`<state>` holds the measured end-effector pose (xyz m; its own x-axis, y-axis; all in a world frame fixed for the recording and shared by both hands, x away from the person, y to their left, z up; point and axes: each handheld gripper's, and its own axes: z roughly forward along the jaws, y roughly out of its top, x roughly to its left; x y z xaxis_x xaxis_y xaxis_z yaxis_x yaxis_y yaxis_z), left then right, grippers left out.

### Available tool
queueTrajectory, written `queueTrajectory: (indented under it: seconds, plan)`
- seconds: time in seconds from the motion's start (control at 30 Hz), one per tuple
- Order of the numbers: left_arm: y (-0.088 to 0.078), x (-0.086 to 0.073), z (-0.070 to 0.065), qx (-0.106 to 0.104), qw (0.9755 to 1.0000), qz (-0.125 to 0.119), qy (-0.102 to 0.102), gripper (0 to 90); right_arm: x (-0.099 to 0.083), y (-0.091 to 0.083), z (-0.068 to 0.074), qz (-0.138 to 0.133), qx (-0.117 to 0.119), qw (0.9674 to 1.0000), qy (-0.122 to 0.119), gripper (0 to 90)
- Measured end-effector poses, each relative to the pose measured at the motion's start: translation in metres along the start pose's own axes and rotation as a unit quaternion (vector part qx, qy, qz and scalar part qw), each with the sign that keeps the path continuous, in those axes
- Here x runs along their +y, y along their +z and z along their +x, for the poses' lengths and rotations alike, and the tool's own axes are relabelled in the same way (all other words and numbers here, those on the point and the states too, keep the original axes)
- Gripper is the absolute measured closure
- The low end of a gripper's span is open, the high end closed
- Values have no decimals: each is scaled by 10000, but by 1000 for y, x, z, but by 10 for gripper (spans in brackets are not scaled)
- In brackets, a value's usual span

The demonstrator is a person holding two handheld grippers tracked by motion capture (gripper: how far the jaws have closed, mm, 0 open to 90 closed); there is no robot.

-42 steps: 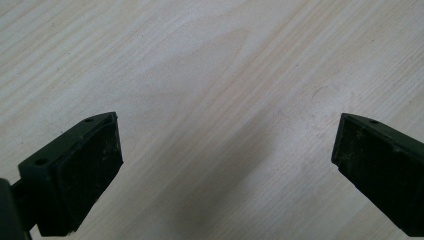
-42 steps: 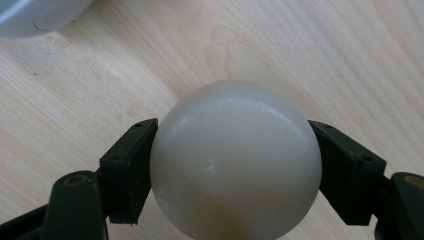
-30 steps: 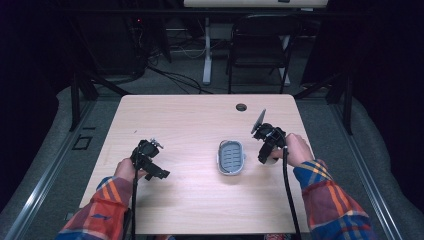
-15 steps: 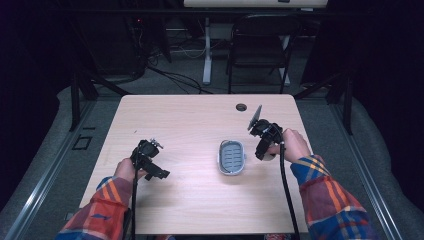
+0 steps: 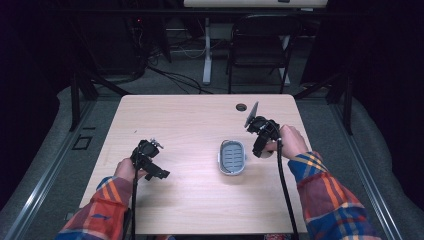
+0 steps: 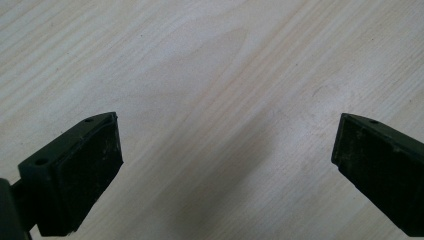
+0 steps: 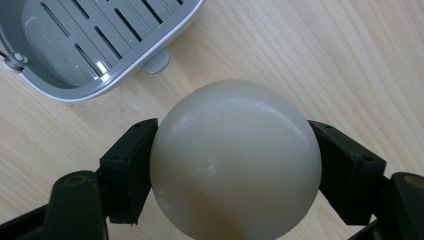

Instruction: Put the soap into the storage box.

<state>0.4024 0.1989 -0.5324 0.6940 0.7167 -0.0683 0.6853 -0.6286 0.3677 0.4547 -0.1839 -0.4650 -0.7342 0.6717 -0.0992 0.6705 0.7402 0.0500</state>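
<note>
Soap [image 7: 235,160] clamped in my right gripper [image 7: 235,165], I am easing it over the dish [image 7: 100,45]; left gripper [image 6: 225,165] is idling open.

One soap bar [image 7: 235,160], one grey soap dish [image 5: 233,157].

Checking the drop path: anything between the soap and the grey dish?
Nothing visible. The right hand-held gripper is shut on the soap, and bare table lies between it and the dish, whose slotted tray is empty.

cream soap bar [image 7: 235,160] clamped beside grey slotted dish [image 7: 85,45].
</note>
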Motion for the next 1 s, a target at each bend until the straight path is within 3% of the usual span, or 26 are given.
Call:
queueTrajectory:
  seconds: [0.63, 1.0]
  plan:
    - [0, 1, -1, -22, 10000, -3, 25, 0, 20, -15, 8, -12, -98, 9998, -198, 244]
    - [1, 1, -1, -24, 10000, 3, 18, 0, 32, -15, 16, -68, -94, 9995, -306, 244]
